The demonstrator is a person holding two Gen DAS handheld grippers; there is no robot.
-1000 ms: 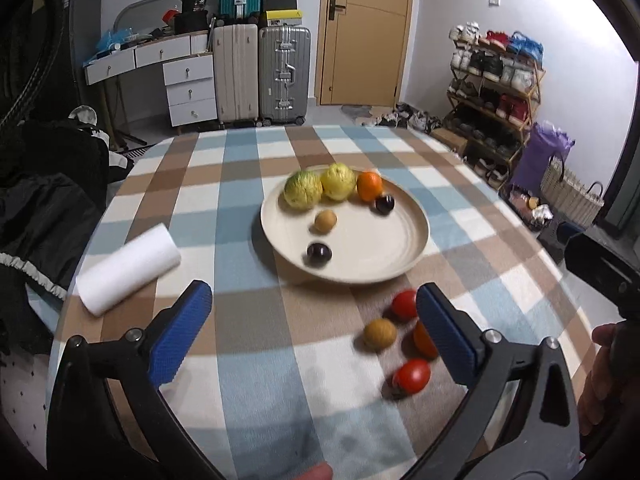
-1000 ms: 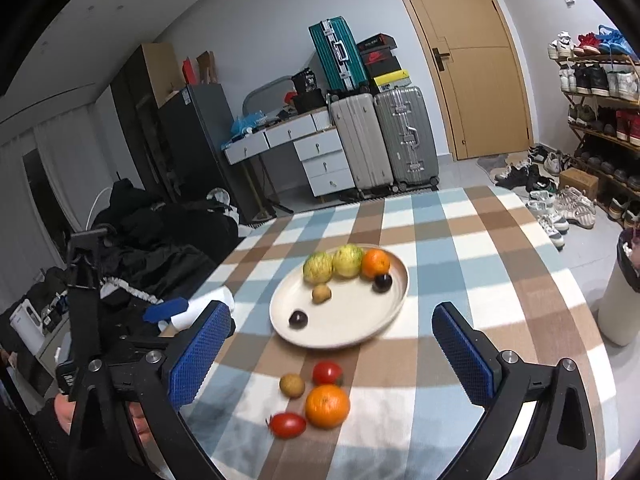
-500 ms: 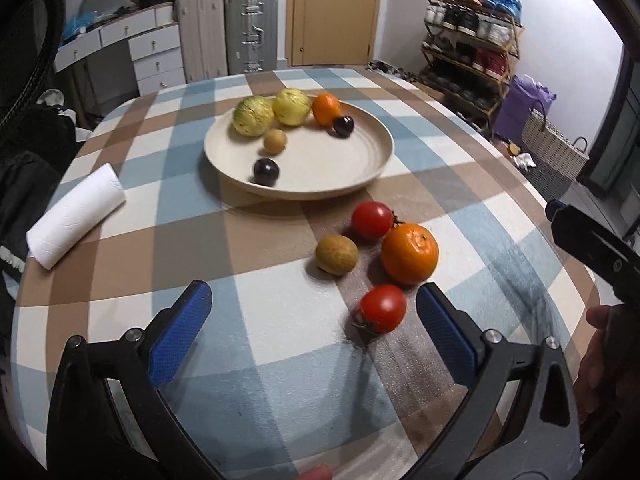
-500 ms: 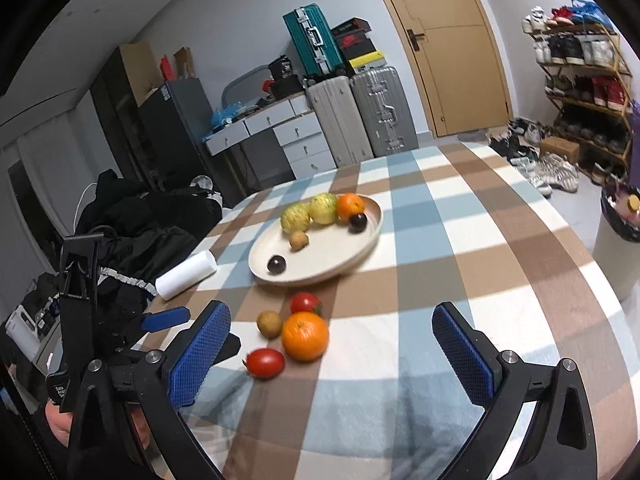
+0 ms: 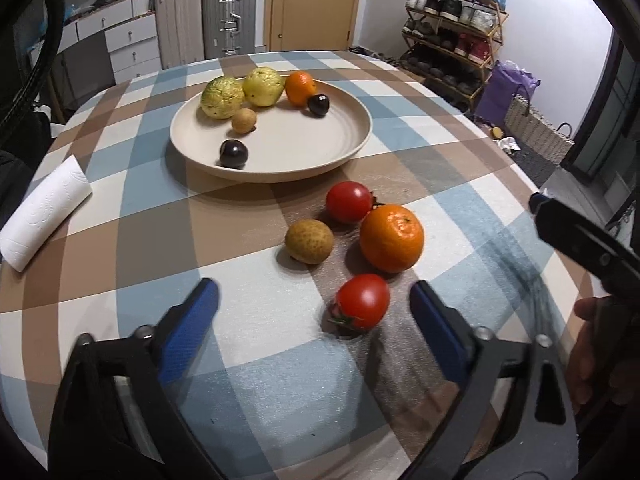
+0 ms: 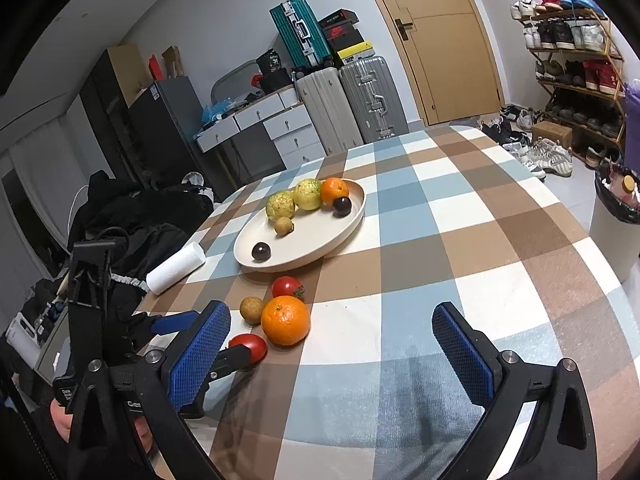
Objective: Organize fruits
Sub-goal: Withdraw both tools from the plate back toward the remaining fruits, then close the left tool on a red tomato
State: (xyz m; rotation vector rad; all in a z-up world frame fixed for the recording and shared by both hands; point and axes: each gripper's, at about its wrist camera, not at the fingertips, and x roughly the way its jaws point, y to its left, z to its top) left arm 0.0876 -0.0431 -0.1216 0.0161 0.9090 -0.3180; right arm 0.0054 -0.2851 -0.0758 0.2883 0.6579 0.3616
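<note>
Two red tomatoes (image 5: pixel 362 306), an orange (image 5: pixel 391 238) and a brownish fruit (image 5: pixel 309 241) lie clustered beside the fruit-filled plate (image 5: pixel 344 152)

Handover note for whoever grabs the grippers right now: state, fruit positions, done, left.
Left gripper: jaws closing, nothing pinched yet; the near red tomato lies between them.
Right gripper: open, empty, over the checked tablecloth.
Done: round beige plate holds two yellow-green fruits, a small orange, two dark plums and a small tan fruit.
Left, loose on the cloth before the plate: near tomato, second red tomato, large orange, tan round fruit.
</note>
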